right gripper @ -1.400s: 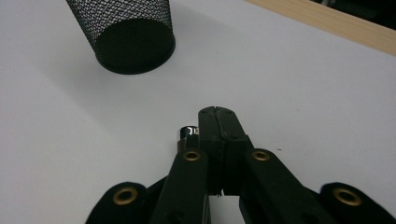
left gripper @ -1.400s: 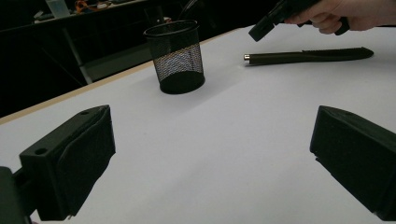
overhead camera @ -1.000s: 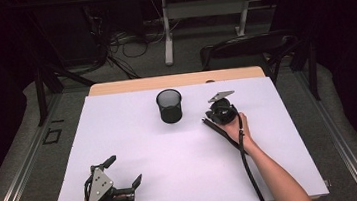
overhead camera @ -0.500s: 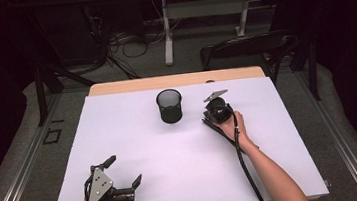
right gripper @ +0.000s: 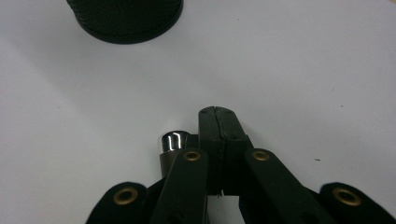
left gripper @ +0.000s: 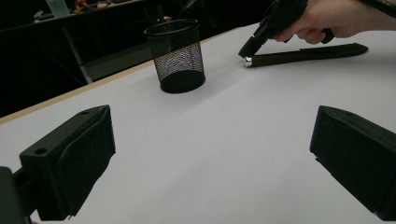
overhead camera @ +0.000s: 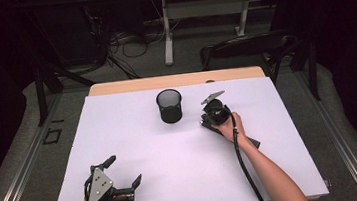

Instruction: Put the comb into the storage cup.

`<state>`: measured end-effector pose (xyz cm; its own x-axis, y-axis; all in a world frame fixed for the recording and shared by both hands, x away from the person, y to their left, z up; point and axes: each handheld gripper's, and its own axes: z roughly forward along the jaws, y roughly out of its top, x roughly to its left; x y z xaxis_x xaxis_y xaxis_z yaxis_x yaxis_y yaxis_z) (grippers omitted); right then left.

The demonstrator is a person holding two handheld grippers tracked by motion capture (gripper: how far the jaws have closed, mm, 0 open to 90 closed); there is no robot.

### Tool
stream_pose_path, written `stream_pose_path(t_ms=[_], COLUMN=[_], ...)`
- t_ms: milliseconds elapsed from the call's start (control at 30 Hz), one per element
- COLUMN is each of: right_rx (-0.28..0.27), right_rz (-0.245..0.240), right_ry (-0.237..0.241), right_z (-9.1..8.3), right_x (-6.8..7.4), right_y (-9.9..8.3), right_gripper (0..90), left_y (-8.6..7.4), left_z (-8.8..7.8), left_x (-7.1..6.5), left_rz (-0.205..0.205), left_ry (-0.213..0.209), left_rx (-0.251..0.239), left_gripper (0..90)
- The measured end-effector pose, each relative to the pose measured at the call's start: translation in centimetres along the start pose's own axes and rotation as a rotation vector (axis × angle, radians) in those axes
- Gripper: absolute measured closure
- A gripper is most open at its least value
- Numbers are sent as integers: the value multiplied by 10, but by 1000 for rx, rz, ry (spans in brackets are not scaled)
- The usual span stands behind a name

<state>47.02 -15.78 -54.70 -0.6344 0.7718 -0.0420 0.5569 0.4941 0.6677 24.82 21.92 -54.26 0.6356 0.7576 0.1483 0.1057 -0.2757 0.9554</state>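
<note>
We note the right gripper (overhead camera: 208, 122) out on the white table (overhead camera: 184, 175), tipped down so its closed tips sit at the tabletop. From its own camera, the right gripper (right gripper: 216, 122) has its two jaws pressed flat together, pad against pad, with nothing between them.

Just beside those closed jaws, on their left in that view and touching or nearly touching them, lies the silver-capped end of a dark pen (right gripper: 172, 145). From the left gripper view, the pen (left gripper: 303, 53) lies flat on the table, its capped end directly under the right gripper's tips and its body running back beneath the right hand (left gripper: 334, 18). In the high view the pen (overhead camera: 251, 142) pokes out past the hand on the side away from the tips. We cannot tell whether the tips actually rest on it.

Ahead of the right gripper's tips stands a black mesh cup (overhead camera: 169, 106), upright, near but apart from them; its base (right gripper: 125, 18) shows at the top of the right gripper view.

The left gripper (overhead camera: 124, 174) sits well apart from all this, at the near edge of the table. Its jaws stand wide apart with bare table between them, and the cup (left gripper: 175, 56) is far ahead of them.
</note>
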Motion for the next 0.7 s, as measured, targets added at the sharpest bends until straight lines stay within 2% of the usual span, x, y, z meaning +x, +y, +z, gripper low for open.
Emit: stream_pose_path(t_ms=[133,167,333,700], right_rx=[8,6,18,25], right_rz=[-14,-17,-15,-77], right_ry=[11,26,50,89], right_z=[-1,-1,-3,-7], right_x=[2,4,7,20], right_y=[0,0,-1,-5], right_gripper=[900,900,900,900], left_y=[0,0,0,0], left_z=[-1,0,0,0], left_x=[0,0,0,0], left_rz=[0,2,2,0], left_ry=[-2,-4,-9,-12], left_rx=[-3,-3,-2,-1], left_gripper=[0,0,0,0])
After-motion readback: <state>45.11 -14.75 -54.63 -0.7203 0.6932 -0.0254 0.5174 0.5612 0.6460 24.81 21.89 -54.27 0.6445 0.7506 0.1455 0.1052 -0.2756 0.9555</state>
